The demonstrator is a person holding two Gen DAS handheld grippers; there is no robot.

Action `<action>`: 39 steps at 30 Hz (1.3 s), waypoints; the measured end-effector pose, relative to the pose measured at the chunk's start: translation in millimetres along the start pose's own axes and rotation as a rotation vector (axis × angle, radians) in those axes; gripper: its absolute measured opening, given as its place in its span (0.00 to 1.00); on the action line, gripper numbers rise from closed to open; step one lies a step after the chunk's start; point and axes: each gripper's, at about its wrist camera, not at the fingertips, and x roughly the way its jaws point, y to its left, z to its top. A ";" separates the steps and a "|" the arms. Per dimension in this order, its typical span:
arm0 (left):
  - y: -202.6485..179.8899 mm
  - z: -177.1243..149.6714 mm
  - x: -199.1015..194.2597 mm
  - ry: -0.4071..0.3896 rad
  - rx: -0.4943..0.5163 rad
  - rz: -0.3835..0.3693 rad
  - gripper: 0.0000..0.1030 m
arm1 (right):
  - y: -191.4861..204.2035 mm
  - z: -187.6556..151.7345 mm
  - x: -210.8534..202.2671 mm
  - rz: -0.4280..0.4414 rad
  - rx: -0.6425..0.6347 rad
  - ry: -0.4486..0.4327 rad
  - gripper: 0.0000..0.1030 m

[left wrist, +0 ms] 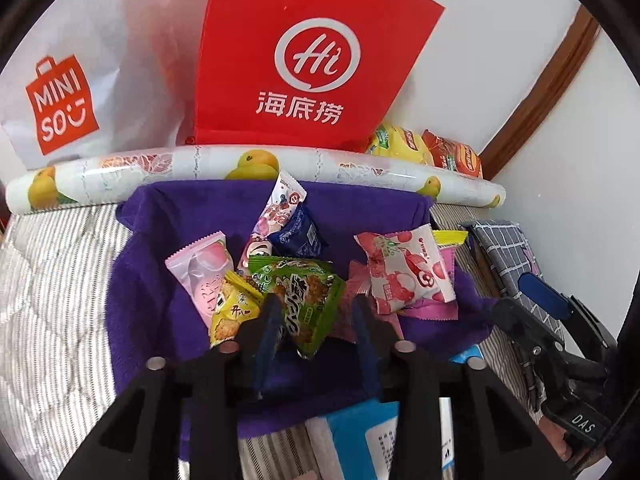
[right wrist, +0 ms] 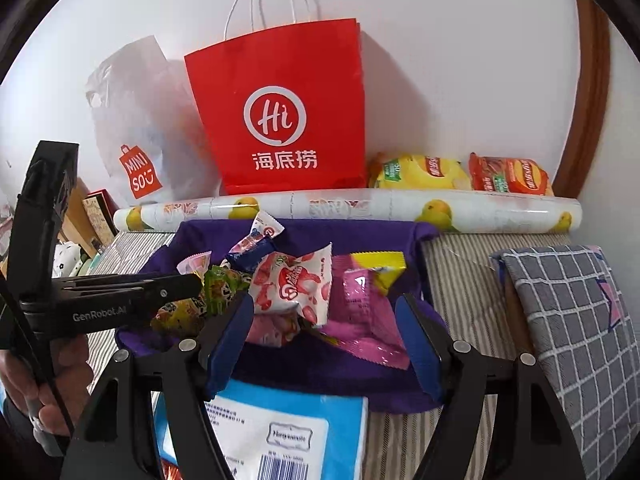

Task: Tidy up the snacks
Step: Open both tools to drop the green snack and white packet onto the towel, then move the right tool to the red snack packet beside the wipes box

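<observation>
A pile of snack packets lies on a purple cloth (left wrist: pixel 152 280) (right wrist: pixel 312 368). My left gripper (left wrist: pixel 316 312) is open, its fingers on either side of a green packet (left wrist: pixel 304 300) beside a yellow packet (left wrist: pixel 232 312). A white-and-red lychee packet (left wrist: pixel 404 268) (right wrist: pixel 296 284) lies right of it, over pink packets (right wrist: pixel 360 304). My right gripper (right wrist: pixel 324 320) is open and empty, just in front of the lychee and pink packets. The left gripper shows in the right wrist view (right wrist: pixel 196 280), its tip by the green packet (right wrist: pixel 224 288).
A red paper bag (left wrist: pixel 304 52) (right wrist: pixel 284 112) and a white Miniso bag (left wrist: pixel 64 100) (right wrist: pixel 140 128) stand against the wall behind a fruit-print roll (left wrist: pixel 256 168) (right wrist: pixel 348 208). Chip bags (right wrist: pixel 460 172) lie at back right. A grey checked cushion (right wrist: pixel 580 320) and blue packet (right wrist: pixel 280 432) lie nearby.
</observation>
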 end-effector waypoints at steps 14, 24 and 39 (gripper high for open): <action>-7.7 -25.3 -58.4 -0.053 0.024 0.055 0.57 | 15.9 -16.5 -36.1 -0.037 0.010 0.031 0.83; -17.9 -59.9 -93.4 -0.073 0.055 0.040 0.57 | 42.4 -42.5 -75.3 -0.192 -0.040 0.002 0.86; -4.6 -111.8 -128.4 -0.128 0.038 0.044 0.57 | 53.4 -91.5 -108.1 -0.079 0.048 0.015 0.86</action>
